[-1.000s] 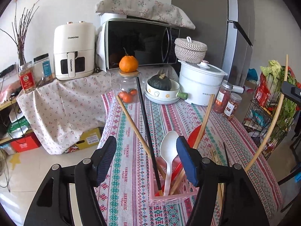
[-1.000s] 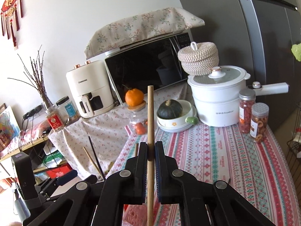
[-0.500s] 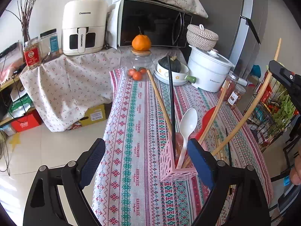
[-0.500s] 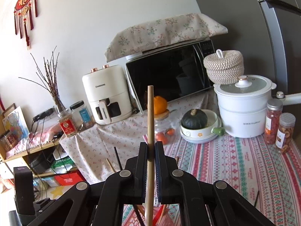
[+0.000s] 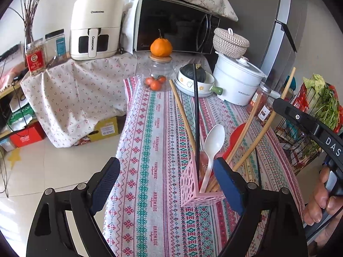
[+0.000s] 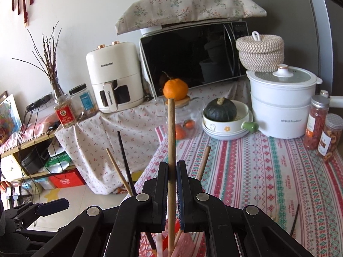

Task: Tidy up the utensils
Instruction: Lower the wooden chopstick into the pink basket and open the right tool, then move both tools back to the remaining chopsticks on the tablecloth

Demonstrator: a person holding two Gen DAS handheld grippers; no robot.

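Observation:
A pink perforated holder [image 5: 199, 189] stands on the patterned tablecloth [image 5: 150, 171]. It holds a white spoon [image 5: 213, 147], a black chopstick [image 5: 196, 115], wooden chopsticks [image 5: 182, 111] and a red utensil [image 5: 238, 136]. My left gripper [image 5: 167, 182] is open, its fingers either side of the holder's near end. My right gripper [image 6: 172, 173] is shut on a wooden chopstick [image 6: 171, 132], upright, with its lower end down in the holder [image 6: 184, 244]. That chopstick also shows in the left wrist view [image 5: 270, 124], leaning right.
Loose chopsticks [image 5: 251, 167] lie on the cloth right of the holder. Behind are a glass jar with an orange on it [image 5: 160, 47], a bowl with a squash [image 5: 195, 79], a white pot [image 5: 238, 81], two spice jars [image 6: 325, 128], a microwave and an air fryer. A wire rack of greens [image 5: 315, 115] stands at the right.
My left gripper has drawn back and up, so the holder looks smaller and sits further between its fingers. My right gripper has lowered the wooden chopstick toward the holder, still shut on it.

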